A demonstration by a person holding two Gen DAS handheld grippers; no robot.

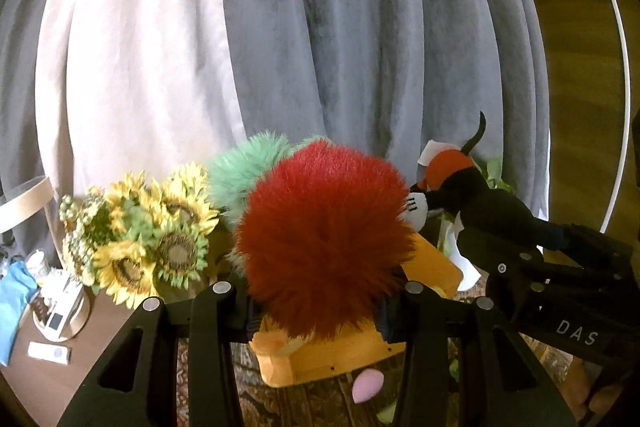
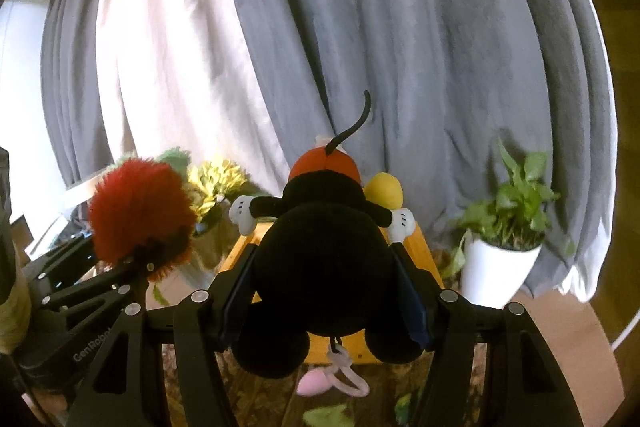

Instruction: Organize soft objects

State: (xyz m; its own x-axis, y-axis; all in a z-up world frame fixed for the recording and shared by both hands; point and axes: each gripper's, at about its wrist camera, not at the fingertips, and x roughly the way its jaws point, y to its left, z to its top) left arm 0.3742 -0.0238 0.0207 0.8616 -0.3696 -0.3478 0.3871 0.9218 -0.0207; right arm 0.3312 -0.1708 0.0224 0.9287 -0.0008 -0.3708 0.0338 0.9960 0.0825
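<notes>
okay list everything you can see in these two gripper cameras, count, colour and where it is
fluffy red-and-green plush toy: one, held above the box
black mouse plush doll with red shorts: one, held above the box
open yellow-orange box: one, below both toys
artificial sunflower bouquet: one, yellow, left of the box
potted green plant in white pot: one, right of the box
grey and white curtains: behind everything
small pink soft object: one, on the patterned floor before the box
left gripper: black, shut on the fluffy toy
right gripper: black, shut on the mouse doll
</notes>
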